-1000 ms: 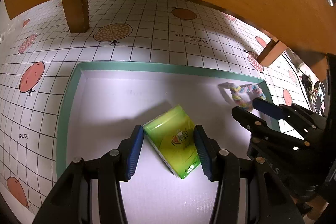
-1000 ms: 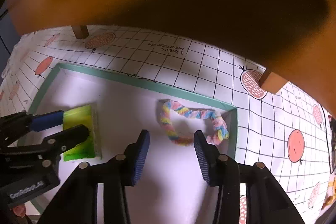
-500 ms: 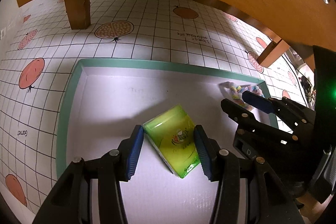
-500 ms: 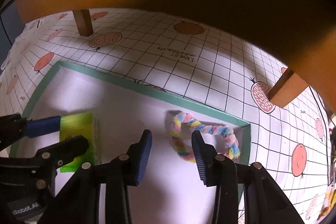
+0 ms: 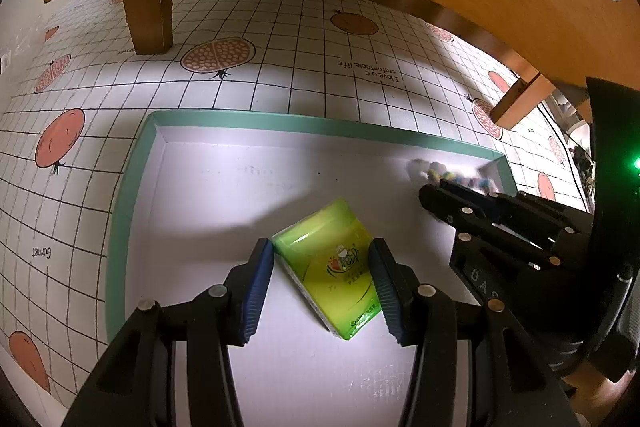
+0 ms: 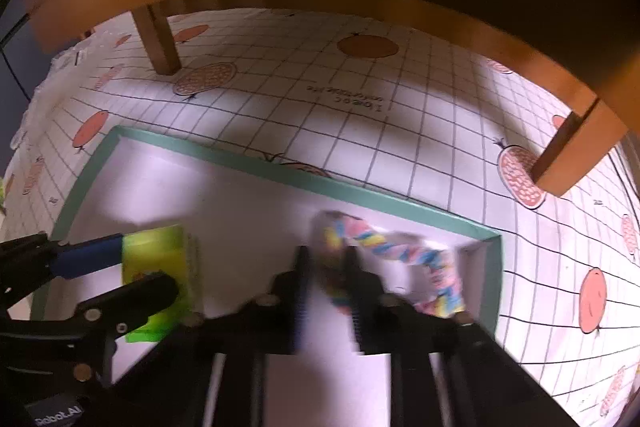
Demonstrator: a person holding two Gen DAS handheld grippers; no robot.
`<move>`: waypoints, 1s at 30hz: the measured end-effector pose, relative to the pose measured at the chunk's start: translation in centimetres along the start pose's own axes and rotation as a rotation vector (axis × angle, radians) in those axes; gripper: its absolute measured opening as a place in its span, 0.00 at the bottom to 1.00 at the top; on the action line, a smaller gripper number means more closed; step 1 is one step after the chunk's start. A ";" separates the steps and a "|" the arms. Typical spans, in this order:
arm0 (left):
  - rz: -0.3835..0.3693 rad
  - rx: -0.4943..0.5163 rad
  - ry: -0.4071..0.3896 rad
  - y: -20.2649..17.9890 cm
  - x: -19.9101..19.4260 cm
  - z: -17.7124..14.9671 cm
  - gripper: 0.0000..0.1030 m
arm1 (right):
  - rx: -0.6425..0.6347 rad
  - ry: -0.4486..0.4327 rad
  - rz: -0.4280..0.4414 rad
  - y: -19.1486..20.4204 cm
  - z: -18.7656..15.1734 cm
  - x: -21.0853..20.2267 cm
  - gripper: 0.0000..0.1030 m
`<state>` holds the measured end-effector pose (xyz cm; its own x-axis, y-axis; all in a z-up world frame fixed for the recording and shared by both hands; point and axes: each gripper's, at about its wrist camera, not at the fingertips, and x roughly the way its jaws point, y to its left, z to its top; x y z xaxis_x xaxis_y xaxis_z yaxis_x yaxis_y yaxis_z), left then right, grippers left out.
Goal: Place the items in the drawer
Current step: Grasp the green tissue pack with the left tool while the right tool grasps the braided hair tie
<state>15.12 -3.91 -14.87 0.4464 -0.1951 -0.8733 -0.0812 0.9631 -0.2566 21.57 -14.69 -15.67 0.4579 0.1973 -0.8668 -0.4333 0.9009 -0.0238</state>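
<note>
A green tissue pack [image 5: 332, 267] lies askew on the white floor of a teal-rimmed tray [image 5: 320, 127]. My left gripper [image 5: 322, 247] straddles the pack, open, with its blue pads right against the pack's sides. A pastel braided rope [image 6: 384, 247] lies in the tray's [image 6: 280, 179] far right corner. My right gripper [image 6: 325, 255] has its jaws narrowed on the rope's left end, blurred by motion. In the left wrist view the right gripper [image 5: 436, 193] covers most of the rope [image 5: 440, 173]. The right wrist view shows the left gripper [image 6: 148, 269] around the pack [image 6: 160, 251].
The tray sits on a checked cloth with fruit prints [image 5: 280, 47]. A wooden board spans overhead on wooden legs [image 5: 146, 15] [image 5: 516, 103], which stand beyond the tray; the legs [image 6: 158, 39] [image 6: 576, 155] also show in the right wrist view.
My right gripper has moved forward over the rope and its jaws have narrowed around the rope's left end. The left gripper and the pack have stayed put.
</note>
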 end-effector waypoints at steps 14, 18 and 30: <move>0.004 0.002 0.019 -0.4 0.4 0.1 0.58 | 0.125 0.003 0.178 -0.7 -0.8 -2.3 0.08; 0.022 0.029 0.015 -0.8 0.5 0.2 0.58 | 0.154 -0.003 0.181 -0.9 -1.1 -3.0 0.08; 0.011 0.029 0.011 -0.6 -0.9 0.3 0.21 | 0.178 -0.032 0.164 -0.4 -1.5 -5.1 0.08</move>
<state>15.09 -4.21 -13.83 0.4356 -0.1861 -0.8807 -0.0604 0.9702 -0.2349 18.25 -16.65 -11.97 0.4185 0.3564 -0.8354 -0.3618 0.9091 0.2066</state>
